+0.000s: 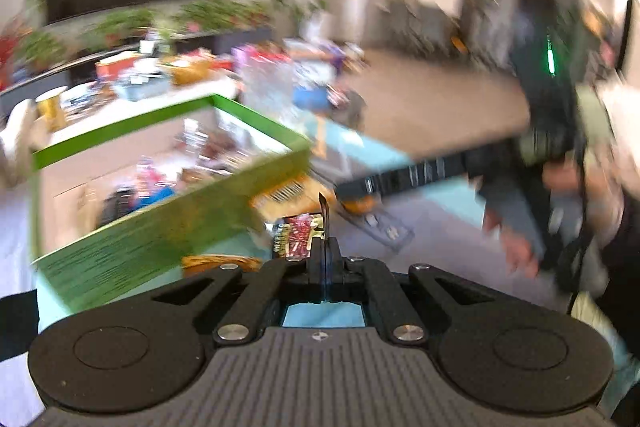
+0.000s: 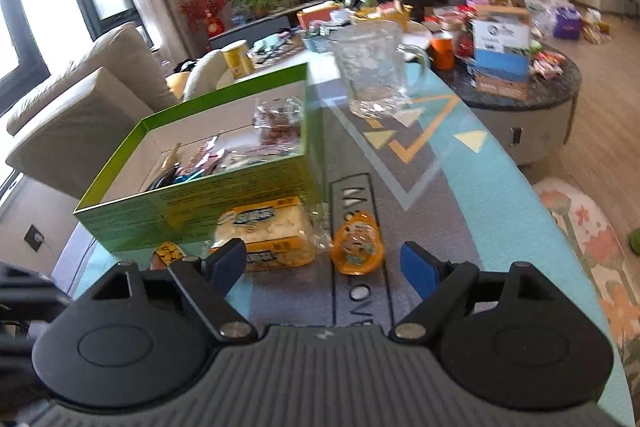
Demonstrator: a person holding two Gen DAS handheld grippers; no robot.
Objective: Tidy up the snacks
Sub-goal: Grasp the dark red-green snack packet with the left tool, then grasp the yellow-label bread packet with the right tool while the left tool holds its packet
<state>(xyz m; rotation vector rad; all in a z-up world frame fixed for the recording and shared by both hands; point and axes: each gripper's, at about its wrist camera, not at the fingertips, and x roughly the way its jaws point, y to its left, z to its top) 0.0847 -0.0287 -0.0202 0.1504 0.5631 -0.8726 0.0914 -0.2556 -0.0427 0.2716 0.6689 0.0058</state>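
Note:
A green open box [image 2: 208,183] on the patterned table holds several snack packets; it also shows, blurred, in the left wrist view [image 1: 160,227]. My left gripper [image 1: 325,247] is shut on a red and gold snack packet [image 1: 298,237], held beside the box's near right corner. My right gripper [image 2: 324,267] is open and empty, low over the table. Just ahead of it lie a small orange snack pack [image 2: 357,241] and a yellow bag of white snacks [image 2: 264,231] against the box's front wall. A small yellow-dotted packet [image 2: 168,253] lies left of the bag.
A clear glass mug [image 2: 374,67] stands beyond the box. A round side table [image 2: 532,95] at the right carries boxes and packets. A beige sofa [image 2: 80,99] is at the left. The right gripper's arm [image 1: 440,171] and a hand cross the left wrist view.

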